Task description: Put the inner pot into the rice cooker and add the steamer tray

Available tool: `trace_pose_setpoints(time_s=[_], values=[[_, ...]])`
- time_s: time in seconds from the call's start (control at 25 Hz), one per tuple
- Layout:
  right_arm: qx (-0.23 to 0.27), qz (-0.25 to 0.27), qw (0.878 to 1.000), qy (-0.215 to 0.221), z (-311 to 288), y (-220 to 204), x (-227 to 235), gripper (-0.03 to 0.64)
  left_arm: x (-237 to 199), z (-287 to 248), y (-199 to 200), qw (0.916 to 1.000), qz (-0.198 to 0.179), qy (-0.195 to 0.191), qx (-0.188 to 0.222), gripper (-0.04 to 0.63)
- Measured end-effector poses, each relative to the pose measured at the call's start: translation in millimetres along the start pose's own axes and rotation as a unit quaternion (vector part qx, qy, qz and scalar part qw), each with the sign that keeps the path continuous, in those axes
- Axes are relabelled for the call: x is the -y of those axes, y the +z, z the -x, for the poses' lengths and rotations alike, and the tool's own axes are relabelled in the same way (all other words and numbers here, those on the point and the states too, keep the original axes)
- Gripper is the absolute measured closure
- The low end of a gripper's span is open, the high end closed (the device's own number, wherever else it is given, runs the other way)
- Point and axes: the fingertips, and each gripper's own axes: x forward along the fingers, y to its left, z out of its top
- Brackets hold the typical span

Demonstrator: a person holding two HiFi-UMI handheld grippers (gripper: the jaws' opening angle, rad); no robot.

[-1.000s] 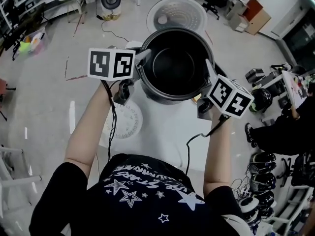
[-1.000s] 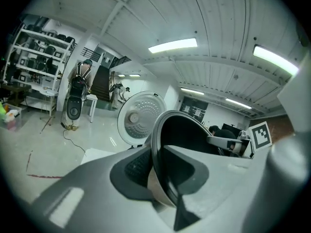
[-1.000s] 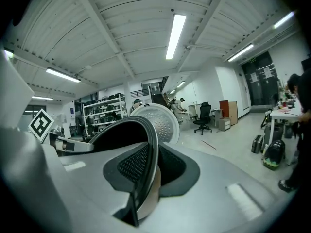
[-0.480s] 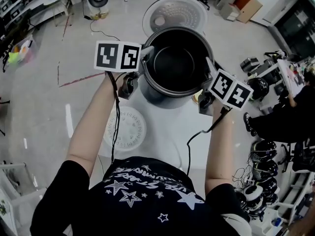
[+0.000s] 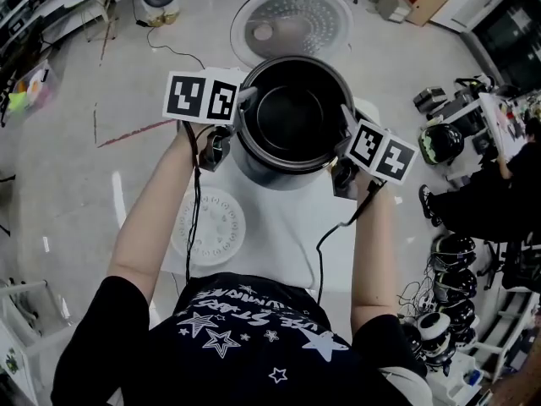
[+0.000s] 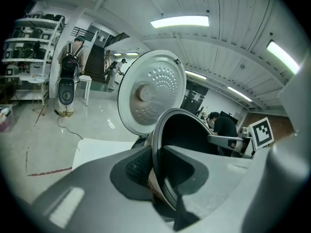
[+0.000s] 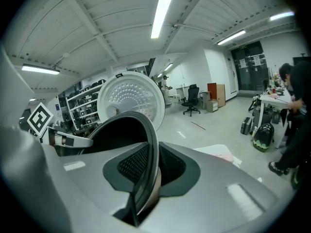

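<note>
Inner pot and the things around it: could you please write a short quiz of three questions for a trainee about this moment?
1. True or false: the left gripper and the right gripper each have their jaws shut on the rim of the inner pot.
2. Where is the steamer tray? A) inside the pot B) flat on the table, on the left gripper's side C) on the floor
3. Fill in: the round lid behind the pot stands ____.
Key: 1 true; 2 B; 3 open.
</note>
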Motion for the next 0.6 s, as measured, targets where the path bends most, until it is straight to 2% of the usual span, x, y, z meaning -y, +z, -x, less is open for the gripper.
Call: trace_pose_setpoints(time_s=[0.2,0.4,0.6], values=[[-0.020,0.007,1.000,0.008,-17.8,-14.6,7.2,0.535,-10.7,-15.1,-16.1,0.9994,0.013,0.008,-0.031,0.528],[-0.040,0.014,0.999,0.021,-31.0,-26.9,11.1,0.535,-17.7,-22.8,-24.6,0.9987,0.013,0.023,-0.044,0.529],[-0.050,0.058,0.997,0.019,-40.8,-33.8,14.9,0.531,-22.3,-30.5,-32.2,0.9978,0.007,0.031,-0.057,0.529]])
